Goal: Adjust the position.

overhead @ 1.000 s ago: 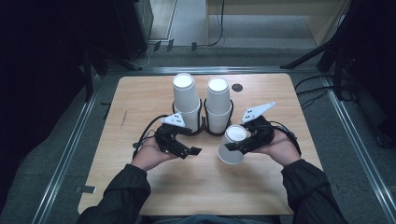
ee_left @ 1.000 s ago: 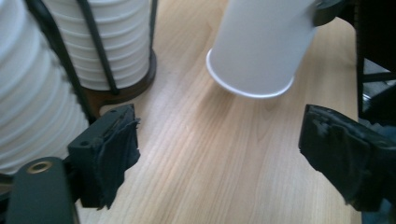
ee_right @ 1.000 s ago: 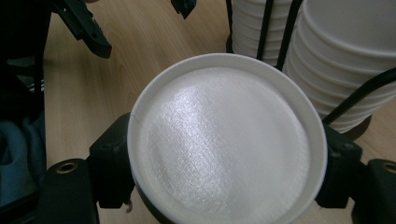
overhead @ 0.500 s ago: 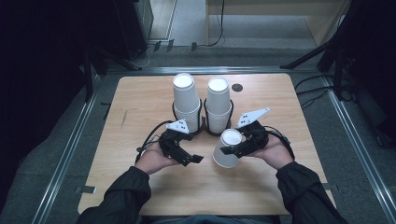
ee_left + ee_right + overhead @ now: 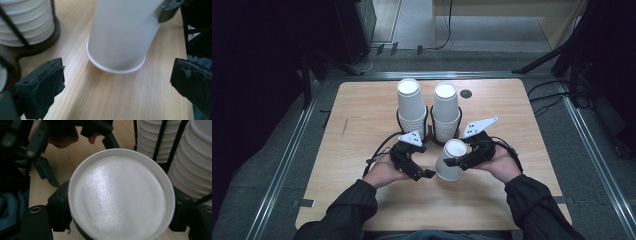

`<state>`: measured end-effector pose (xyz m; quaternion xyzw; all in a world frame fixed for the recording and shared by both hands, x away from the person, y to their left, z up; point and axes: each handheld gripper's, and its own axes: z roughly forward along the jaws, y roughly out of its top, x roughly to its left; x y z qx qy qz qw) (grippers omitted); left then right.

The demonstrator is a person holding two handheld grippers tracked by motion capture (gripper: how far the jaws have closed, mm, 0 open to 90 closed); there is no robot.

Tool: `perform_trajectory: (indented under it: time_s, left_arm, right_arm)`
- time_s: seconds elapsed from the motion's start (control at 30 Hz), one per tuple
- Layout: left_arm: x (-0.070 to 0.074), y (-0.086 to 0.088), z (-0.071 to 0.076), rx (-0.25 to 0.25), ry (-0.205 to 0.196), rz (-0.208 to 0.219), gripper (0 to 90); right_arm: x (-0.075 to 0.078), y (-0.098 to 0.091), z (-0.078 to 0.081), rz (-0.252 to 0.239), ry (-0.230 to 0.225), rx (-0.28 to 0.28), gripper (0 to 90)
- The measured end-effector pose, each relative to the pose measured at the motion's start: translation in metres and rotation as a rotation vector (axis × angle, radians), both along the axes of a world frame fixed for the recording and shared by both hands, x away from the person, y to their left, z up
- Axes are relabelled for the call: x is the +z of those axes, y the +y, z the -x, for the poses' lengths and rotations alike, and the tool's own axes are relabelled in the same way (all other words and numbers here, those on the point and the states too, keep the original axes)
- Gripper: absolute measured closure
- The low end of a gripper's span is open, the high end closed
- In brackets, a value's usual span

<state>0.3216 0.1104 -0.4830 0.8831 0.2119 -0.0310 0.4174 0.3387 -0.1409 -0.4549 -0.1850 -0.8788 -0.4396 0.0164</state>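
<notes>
Handover is the step I judge to be in hand: my right gripper [image 5: 458, 161] is clamped on a white paper cup [image 5: 451, 161], held upside down with its flat base up and its rolled rim tilted toward the near left, just above the wooden table [image 5: 362, 115]. In the right gripper view the two black jaws press on either side of the cup's wall near the base. My left gripper [image 5: 418, 170] sits just to the left of the cup; its jaws have just been opening and now stand wide apart, nothing between them, though the left gripper view shows the cup's lower wall and rim [image 5: 117, 62] straight ahead.

Next, I think, the left gripper must come forward around the cup near its rim and close gently, since thin paper will crush or slip under a hard squeeze.

Cup itself: plain white, tapered, clean, with a faintly textured recessed bottom [image 5: 120, 195]. Just beyond it, toward the far side, stand two tall stacks of the same cups [image 5: 412, 107], upside down in dark wire holders [image 5: 429, 127].
</notes>
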Motion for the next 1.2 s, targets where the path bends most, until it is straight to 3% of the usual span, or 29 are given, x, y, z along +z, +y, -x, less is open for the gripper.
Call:
perform_trajectory:
  time_s: [0.2, 0.3, 0.5, 0.77, 0.8, 0.97, 1.07, 1.1, 1.2]
  left_arm:
    - [-0.002, -0.008, -0.001, -0.013, -0.005, 0.022, 0.0]
    - [-0.001, -0.011, 0.001, -0.053, -0.001, 0.045, 0.0]
    - [0.0, -0.017, 0.003, -0.074, -0.011, 0.051, 0.0]
    - [0.0, -0.023, 0.008, -0.088, -0.068, 0.068, 0.1]
    - [0.001, -0.022, 0.008, -0.087, -0.084, 0.078, 8.9]
    - [0.005, -0.018, 0.007, -0.107, -0.114, 0.086, 17.2]
    - [0.007, -0.018, 0.005, -0.117, -0.088, 0.078, 19.2]
    - [0.009, -0.018, 0.004, -0.131, -0.06, 0.063, 19.3]
    - [0.012, -0.017, 0.004, -0.137, -0.054, 0.052, 19.8]
  right_arm:
    - [0.008, 0.008, 0.004, -0.047, 0.005, 0.025, 24.1]
    - [0.012, 0.011, 0.007, -0.081, 0.009, 0.031, 24.2]
    - [0.017, 0.013, 0.01, -0.12, 0.015, 0.04, 24.3]
    - [0.021, 0.014, 0.011, -0.184, 0.025, 0.043, 24.4]
    - [0.021, 0.013, 0.01, -0.194, 0.031, 0.05, 24.4]
    - [0.021, 0.009, 0.009, -0.216, 0.039, 0.039, 24.2]
    - [0.022, 0.008, 0.007, -0.221, 0.058, 0.037, 23.9]
    - [0.021, 0.007, 0.006, -0.219, 0.071, 0.043, 23.5]
    - [0.02, 0.006, 0.008, -0.215, 0.078, 0.045, 19.9]
